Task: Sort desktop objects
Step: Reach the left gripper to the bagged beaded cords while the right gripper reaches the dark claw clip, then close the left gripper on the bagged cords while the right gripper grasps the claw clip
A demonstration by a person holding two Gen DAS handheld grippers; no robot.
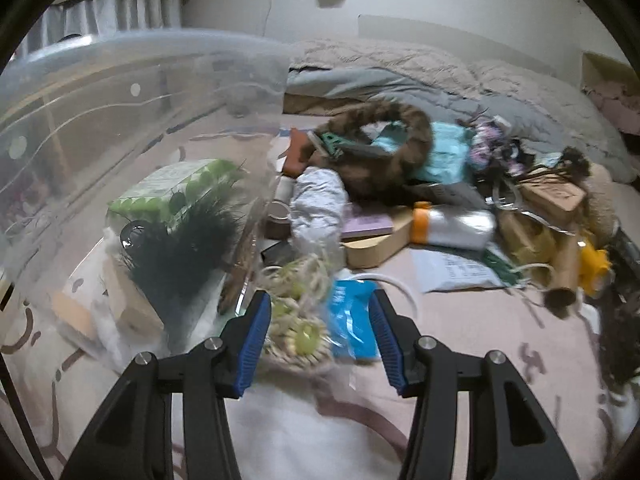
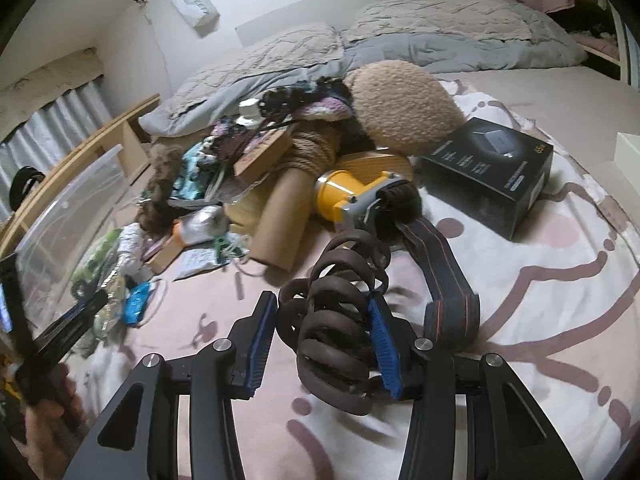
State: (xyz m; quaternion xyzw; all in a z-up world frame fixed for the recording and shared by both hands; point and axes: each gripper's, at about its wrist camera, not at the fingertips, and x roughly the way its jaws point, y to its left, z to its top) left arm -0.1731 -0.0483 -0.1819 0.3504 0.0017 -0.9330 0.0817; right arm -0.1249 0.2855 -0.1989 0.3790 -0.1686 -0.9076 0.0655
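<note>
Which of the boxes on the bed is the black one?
The black box, alone at the right edge of the pile beside the tan plush. The flat box in the pile is brown cardboard.

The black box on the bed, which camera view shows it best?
The right wrist view: the black box lies whole on the bedcover, right of the clutter pile, its top and printed side visible. The left wrist view does not show it clearly.
</note>
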